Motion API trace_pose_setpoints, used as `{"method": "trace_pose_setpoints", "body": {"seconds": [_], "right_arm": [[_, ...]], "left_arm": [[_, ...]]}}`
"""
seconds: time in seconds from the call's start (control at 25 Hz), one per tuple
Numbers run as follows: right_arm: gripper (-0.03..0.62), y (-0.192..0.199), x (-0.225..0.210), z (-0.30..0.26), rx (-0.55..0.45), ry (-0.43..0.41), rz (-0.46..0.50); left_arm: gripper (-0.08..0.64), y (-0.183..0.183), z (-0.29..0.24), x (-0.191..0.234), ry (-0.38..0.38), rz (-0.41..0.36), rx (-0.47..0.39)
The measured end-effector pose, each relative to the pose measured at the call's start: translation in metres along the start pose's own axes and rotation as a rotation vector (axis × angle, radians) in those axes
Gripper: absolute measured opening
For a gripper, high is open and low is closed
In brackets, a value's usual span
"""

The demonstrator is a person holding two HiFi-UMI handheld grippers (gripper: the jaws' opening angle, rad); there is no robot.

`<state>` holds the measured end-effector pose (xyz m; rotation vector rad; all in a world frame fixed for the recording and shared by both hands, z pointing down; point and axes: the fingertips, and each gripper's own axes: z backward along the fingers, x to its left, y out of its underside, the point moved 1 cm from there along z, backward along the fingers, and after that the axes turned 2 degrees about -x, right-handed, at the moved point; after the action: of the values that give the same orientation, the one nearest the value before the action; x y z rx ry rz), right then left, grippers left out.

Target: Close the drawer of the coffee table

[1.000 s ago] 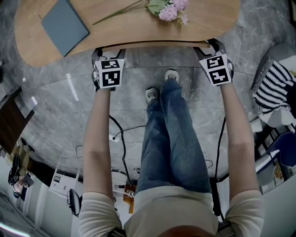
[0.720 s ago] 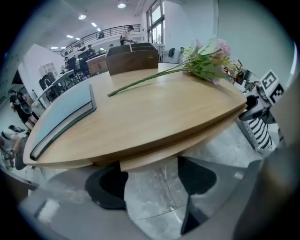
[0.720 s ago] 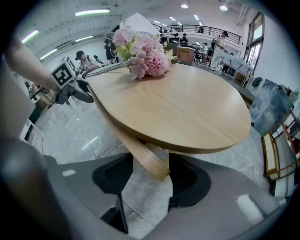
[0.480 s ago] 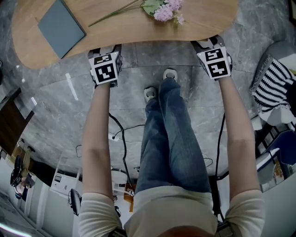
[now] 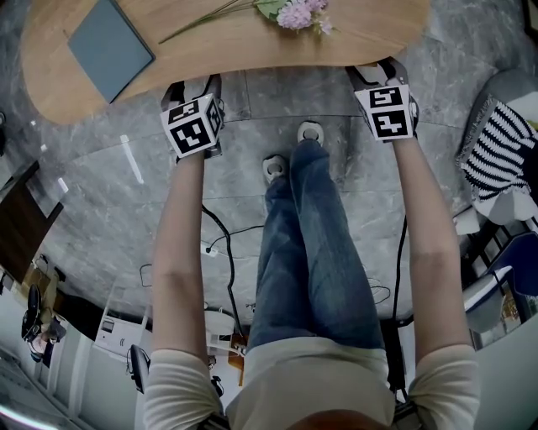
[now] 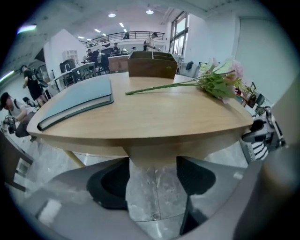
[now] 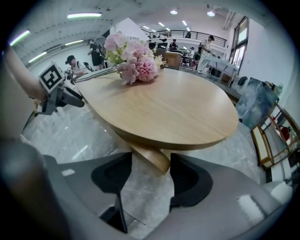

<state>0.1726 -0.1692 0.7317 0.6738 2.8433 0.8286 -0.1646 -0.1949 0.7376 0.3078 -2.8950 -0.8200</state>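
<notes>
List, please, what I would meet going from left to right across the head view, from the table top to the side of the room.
Blue-grey book → left claw → pink flower heads → right claw → striped cloth.

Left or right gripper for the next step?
Left, marginally. Both are open at the oval wooden coffee table's near edge. The left gripper faces a wooden block under the top; the right gripper, jaws just opening wider and empty, a slanted leg. No drawer clearly shows.
</notes>
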Motion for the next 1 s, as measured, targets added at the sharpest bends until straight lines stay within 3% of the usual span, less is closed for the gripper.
{"method": "trace_pose_setpoints", "body": {"seconds": [0.16,0.32,0.44,0.56,1.0], "right_arm": [[0.205,0.006,-0.003,0.012,-0.028,0.071,-0.081],[0.204,0.020,0.006,0.026,-0.055,0.097,-0.158],[0.092,0.026,0.023,0.042,-0.094,0.099,-0.194],[0.001,0.029,0.045,0.062,-0.142,0.094,-0.248],[-0.002,0.012,0.106,0.141,-0.298,0.045,-0.402]], "left_arm": [[0.285,0.013,0.012,-0.012,0.026,0.050,-0.013],[0.216,0.028,0.027,-0.027,0.056,0.084,-0.044],[0.087,0.037,0.043,-0.035,0.066,0.114,-0.073],[0.002,0.045,0.062,-0.040,0.069,0.147,-0.080],[0.002,0.045,0.137,-0.053,0.118,0.197,-0.149]]}}
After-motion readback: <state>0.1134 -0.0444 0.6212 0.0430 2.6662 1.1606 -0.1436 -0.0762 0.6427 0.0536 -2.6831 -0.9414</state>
